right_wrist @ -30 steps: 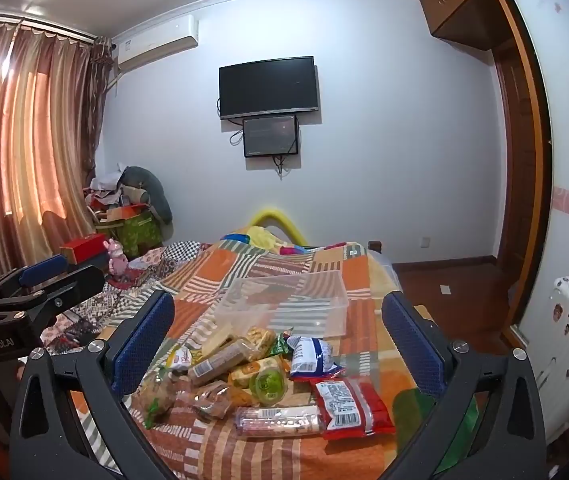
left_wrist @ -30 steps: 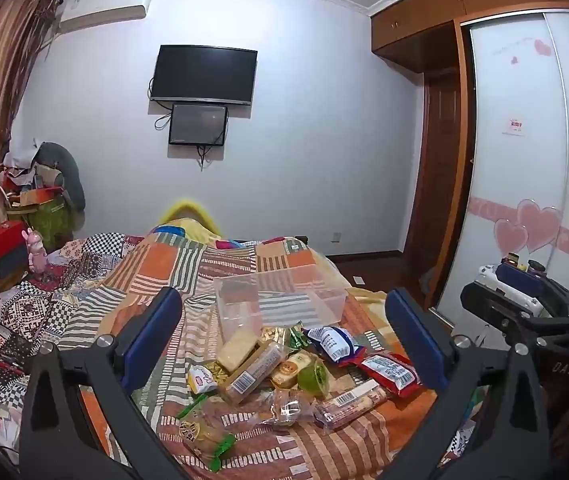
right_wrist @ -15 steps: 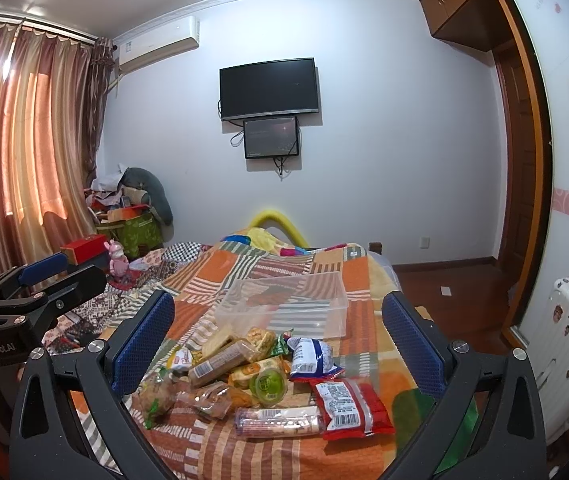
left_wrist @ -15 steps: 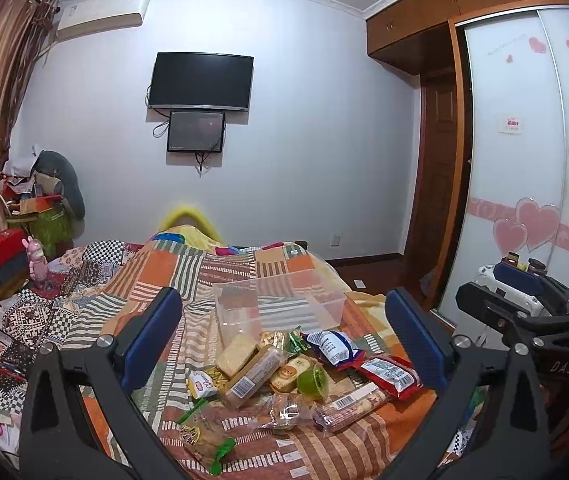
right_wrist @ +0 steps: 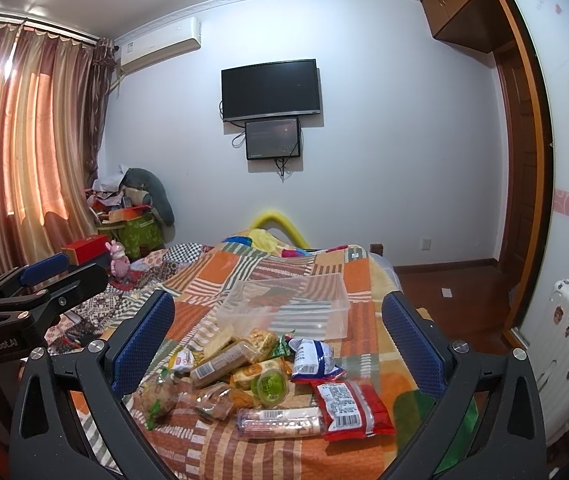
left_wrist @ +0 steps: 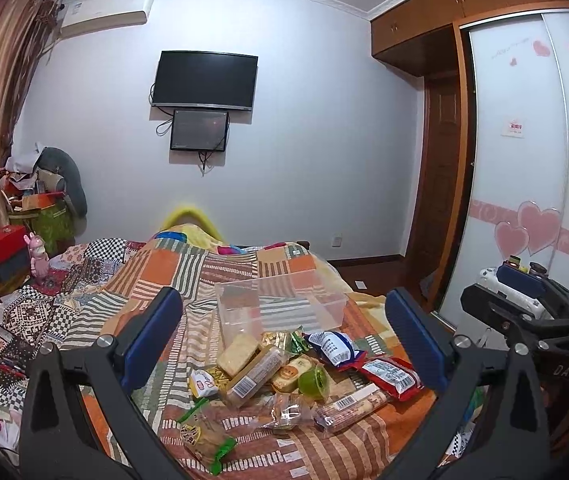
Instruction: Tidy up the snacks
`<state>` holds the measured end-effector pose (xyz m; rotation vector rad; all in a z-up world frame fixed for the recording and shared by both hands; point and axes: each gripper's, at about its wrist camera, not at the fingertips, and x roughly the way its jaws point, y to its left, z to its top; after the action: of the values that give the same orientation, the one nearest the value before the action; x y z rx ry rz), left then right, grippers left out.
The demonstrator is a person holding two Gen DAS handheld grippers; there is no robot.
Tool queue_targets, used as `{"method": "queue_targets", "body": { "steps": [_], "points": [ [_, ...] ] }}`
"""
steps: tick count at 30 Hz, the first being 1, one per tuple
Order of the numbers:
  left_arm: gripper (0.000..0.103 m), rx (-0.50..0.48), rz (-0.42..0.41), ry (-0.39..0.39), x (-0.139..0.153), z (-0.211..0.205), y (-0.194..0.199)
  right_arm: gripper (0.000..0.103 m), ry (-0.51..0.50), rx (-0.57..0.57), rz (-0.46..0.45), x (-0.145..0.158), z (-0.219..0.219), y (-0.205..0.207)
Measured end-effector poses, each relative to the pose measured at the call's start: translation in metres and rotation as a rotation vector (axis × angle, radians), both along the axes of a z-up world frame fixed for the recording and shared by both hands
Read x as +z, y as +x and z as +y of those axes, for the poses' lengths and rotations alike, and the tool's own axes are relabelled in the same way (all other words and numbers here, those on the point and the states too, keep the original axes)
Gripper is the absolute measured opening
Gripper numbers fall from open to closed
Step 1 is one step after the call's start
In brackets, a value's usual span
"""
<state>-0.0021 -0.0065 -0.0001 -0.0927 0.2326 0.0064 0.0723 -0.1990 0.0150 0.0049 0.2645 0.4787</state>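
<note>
While both claws are held spread wide and empty above the near end of the bed, the snacks are seen lying in a loose heap on the quilt, below and between the fingers and touched by neither. The left claw and the right claw are each framed around the same pile. Nearest are found one long tube of biscuits, one red packet beside it and one green-edged bag. Behind these are counted one green cup, one brown barcoded roll and one blue-and-white packet; the rest overlap too much to be counted. Just beyond the heap one clear bin is set, empty. On the far wall two screens are mounted, the TV above the smaller one.
</note>
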Motion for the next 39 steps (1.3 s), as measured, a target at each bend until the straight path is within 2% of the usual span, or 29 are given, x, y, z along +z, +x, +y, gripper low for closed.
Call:
{"method": "queue_targets", "body": {
  "steps": [29,39],
  "points": [
    [0.103,0.016,-0.021,0.013,0.0019,-0.0005,-0.0052,0.103,0.008,0.006,-0.01,0.0032,-0.0003,-0.0027],
    [0.102,-0.004,0.004,-0.011,-0.002,0.0021,-0.0002,0.103,0.009,0.019,0.002,-0.0035,-0.0012,0.0005]
  ]
}}
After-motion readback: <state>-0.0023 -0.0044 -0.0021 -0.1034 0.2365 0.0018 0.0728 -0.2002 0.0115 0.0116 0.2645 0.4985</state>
